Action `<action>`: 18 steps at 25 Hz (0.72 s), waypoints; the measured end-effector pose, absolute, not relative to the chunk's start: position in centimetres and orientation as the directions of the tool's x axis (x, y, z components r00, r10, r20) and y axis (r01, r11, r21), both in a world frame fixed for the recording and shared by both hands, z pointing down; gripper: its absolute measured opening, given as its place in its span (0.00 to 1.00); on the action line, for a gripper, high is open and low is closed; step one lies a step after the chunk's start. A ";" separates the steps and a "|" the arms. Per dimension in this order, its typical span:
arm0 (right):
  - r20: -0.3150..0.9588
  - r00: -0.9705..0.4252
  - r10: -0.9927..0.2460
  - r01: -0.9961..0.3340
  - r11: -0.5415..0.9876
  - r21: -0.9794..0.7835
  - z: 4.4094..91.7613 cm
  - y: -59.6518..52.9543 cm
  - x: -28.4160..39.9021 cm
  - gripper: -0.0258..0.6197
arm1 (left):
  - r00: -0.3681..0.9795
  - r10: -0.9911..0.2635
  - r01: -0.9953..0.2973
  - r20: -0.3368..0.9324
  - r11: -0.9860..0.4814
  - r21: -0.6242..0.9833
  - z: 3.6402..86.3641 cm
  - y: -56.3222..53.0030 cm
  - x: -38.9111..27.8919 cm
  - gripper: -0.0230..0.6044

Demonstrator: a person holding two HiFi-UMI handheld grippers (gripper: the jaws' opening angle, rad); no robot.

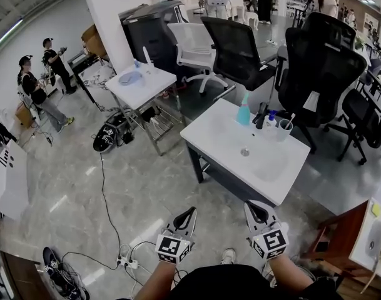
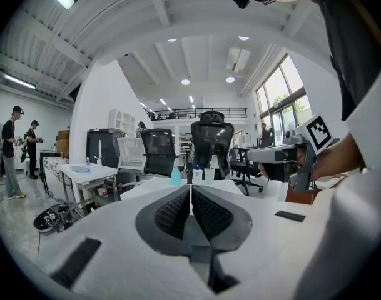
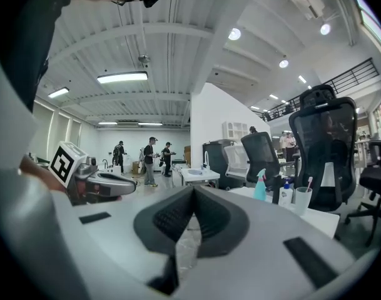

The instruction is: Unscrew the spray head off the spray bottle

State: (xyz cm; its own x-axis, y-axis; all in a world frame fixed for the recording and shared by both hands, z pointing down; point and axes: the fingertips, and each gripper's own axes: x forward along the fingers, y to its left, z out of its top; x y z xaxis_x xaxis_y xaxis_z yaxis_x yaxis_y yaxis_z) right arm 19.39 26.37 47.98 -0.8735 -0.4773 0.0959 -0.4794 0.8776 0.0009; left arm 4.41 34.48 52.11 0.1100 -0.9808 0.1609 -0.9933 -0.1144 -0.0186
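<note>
The teal spray bottle (image 1: 243, 112) stands upright at the far edge of a white table (image 1: 228, 152), still a good way ahead of both grippers. It also shows small in the left gripper view (image 2: 175, 176) and, with its spray head on, in the right gripper view (image 3: 260, 186). My left gripper (image 1: 189, 212) and right gripper (image 1: 253, 205) are held side by side close to my body, short of the table's near edge. In their own views the left gripper (image 2: 190, 189) and right gripper (image 3: 193, 189) have jaws pressed together with nothing between them.
Beside the bottle stand a small pump bottle (image 1: 271, 119) and a cup with a toothbrush (image 1: 284, 129). Black office chairs (image 1: 318, 61) crowd behind the table. A second white table (image 1: 140, 83) stands far left. Cables and a power strip (image 1: 129, 261) lie on the floor near my feet.
</note>
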 end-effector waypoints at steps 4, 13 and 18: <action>0.097 -0.871 -0.482 -0.483 0.876 0.010 48.0 23.6 20.6 0.05 | 0.113 -0.979 -0.993 0.170 -0.118 -0.018 52.3 31.8 5.2 0.06; 0.124 -0.865 -0.487 -0.492 0.870 -0.019 50.0 20.9 20.6 0.05 | 0.160 -0.969 -0.986 0.186 -0.164 -0.005 53.4 27.2 5.9 0.06; 0.125 -0.854 -0.505 -0.509 0.860 -0.008 50.2 18.6 18.6 0.05 | 0.189 -0.964 -0.981 0.190 -0.192 0.003 54.1 24.6 4.0 0.06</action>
State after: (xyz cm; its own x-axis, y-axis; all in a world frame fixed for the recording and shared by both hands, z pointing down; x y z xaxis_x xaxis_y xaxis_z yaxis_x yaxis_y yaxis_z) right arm 18.63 18.61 50.24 -0.8542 -0.5047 0.1253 -0.5095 0.8605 -0.0075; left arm 3.96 24.65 54.08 0.1888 -0.9635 0.1896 -0.9815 -0.1916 0.0035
